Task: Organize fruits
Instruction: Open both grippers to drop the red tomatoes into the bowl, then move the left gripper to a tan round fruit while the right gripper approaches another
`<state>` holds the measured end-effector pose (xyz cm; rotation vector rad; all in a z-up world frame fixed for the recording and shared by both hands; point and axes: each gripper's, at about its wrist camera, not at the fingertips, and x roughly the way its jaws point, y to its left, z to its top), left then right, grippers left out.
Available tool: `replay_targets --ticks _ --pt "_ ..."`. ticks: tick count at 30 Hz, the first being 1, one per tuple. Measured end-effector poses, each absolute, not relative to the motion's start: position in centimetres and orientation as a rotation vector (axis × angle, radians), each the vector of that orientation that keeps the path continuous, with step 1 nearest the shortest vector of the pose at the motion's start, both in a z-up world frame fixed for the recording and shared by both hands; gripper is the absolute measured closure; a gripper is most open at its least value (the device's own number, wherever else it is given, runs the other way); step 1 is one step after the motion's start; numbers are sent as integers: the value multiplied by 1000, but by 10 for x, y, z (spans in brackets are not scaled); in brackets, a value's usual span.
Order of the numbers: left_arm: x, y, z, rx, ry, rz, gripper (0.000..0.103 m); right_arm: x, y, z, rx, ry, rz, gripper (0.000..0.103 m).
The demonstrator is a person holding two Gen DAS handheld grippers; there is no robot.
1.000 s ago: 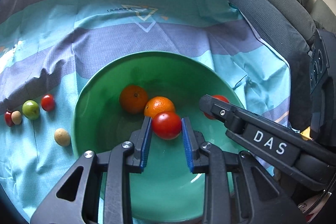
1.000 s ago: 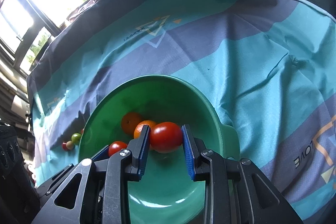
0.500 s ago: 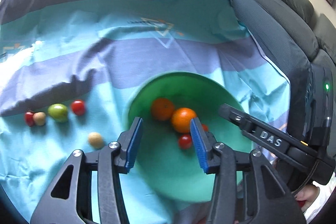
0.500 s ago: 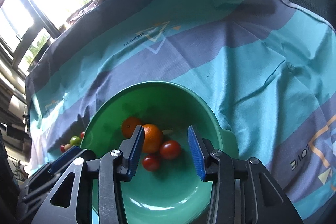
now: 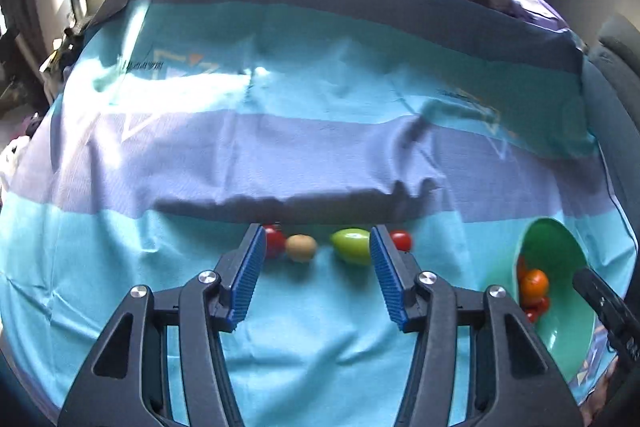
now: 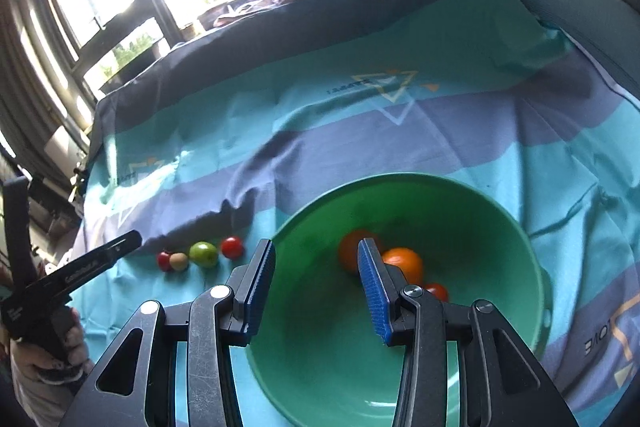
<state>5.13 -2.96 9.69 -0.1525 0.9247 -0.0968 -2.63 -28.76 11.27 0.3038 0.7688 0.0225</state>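
Left wrist view: the left gripper (image 5: 316,273) hangs wide open and empty over the cloth (image 5: 320,155). A row of four fruits lies at its 12 o'clock: red fruit (image 5: 274,241), tan fruit (image 5: 301,247), green fruit (image 5: 351,246), second red fruit (image 5: 401,240). The bowl (image 5: 568,339) sits at 3 o'clock. In the right wrist view, the right gripper (image 6: 316,291) is spread open, empty, above the bowl, where an orange (image 6: 404,263) and tomato (image 6: 437,291) rest.

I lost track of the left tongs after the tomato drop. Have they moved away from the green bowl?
Yes. The left tongs have swung left: the green bowl now sits at frame's right edge, and the fruit row lies ahead.
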Motion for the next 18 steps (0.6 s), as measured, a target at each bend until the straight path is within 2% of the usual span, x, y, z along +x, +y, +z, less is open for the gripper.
replay_targets --ticks 7,11,13,15,18 --pt "70 -15 75 -183 974 -71 50 -10 -237 101 257 801 172 60" --pt "82 -11 60 -212 1003 -80 52 0 -211 83 206 901 210 60" --pt "85 -8 52 -258 1016 -92 54 2 -200 79 176 918 219 60" --pt "88 -9 45 -296 1040 -116 63 3 -191 75 151 926 229 60" --pt "90 -12 39 -318 1057 -135 66 8 -183 65 116 944 193 61"
